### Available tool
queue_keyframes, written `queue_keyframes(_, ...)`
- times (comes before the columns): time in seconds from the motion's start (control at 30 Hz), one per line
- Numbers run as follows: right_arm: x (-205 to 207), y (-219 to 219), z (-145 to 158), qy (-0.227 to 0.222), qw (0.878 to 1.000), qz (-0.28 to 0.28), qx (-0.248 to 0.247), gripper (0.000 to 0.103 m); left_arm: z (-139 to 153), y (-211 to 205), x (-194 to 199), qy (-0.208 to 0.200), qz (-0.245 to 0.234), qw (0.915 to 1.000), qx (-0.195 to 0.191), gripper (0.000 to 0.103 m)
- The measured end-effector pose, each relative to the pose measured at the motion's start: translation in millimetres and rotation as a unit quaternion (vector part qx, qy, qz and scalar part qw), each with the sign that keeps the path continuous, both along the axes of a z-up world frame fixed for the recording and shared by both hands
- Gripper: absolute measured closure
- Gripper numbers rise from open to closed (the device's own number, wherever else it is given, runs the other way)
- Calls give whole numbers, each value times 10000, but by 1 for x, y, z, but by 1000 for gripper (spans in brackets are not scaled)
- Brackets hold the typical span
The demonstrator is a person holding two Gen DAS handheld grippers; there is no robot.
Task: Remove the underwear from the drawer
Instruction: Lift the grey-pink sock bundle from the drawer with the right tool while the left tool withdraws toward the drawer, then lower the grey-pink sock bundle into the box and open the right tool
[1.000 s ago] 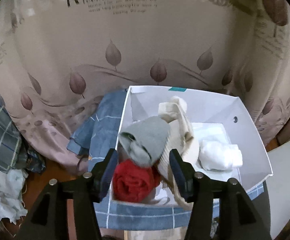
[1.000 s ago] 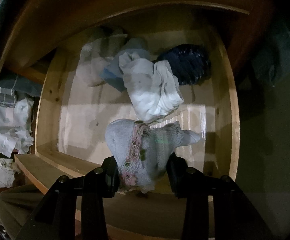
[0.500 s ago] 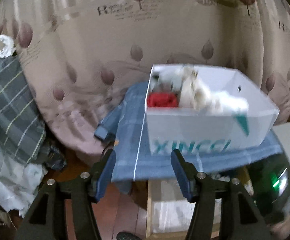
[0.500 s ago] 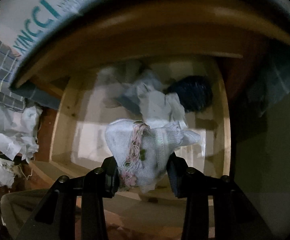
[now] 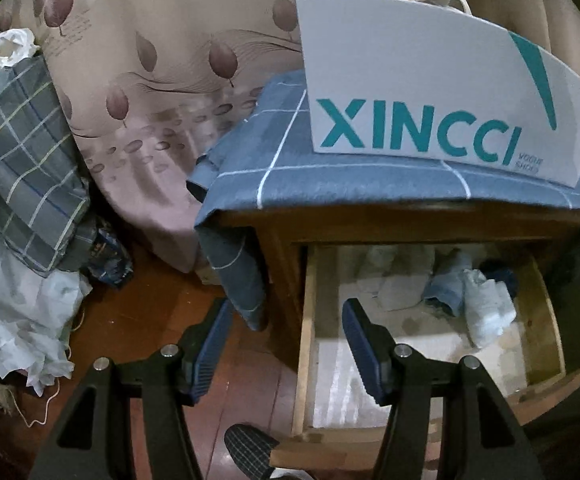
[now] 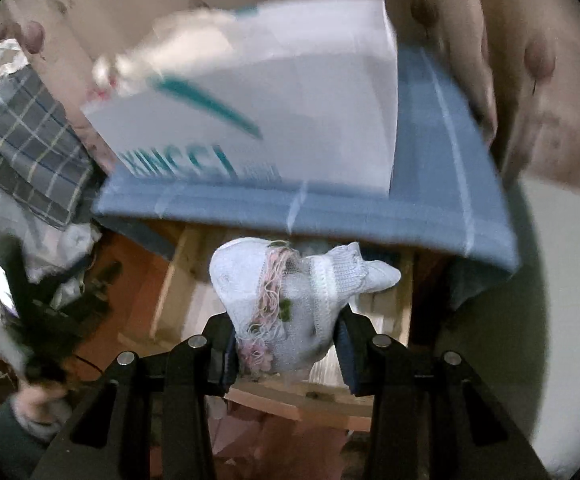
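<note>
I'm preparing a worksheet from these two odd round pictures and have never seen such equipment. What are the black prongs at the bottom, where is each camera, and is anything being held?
No robot here: a person holds a two-fingered claw in each hand, with a wide-angle camera on each looking along its fingers. The left claw is open and empty, above the open wooden drawer, where crumpled garments lie. A white XINCCI box stands on the blue checked cloth over the cabinet. The right claw grips a pale knitted garment with pink trim, held in front of the cabinet.

One open drawer (image 5: 429, 344); one white box (image 5: 441, 92); one blue checked cloth (image 5: 290, 168); two claws; about four garments in the drawer.
</note>
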State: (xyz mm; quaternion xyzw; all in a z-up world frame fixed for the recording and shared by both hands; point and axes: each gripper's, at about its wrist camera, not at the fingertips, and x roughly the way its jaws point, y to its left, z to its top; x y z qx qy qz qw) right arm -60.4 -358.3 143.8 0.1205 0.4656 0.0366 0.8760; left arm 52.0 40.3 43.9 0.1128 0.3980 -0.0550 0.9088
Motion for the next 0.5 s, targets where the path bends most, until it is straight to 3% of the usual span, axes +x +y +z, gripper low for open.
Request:
queue_keyframes(0.27, 24, -9, 101, -760, 9967, -17, -297, 66, 10, 11, -5, -216, 135, 9990, -377, 44)
queue_keyframes(0.5, 92, 5, 119, -663, 9963, 51, -547, 66, 8, 16, 1, -105, 276, 9989, -361, 44)
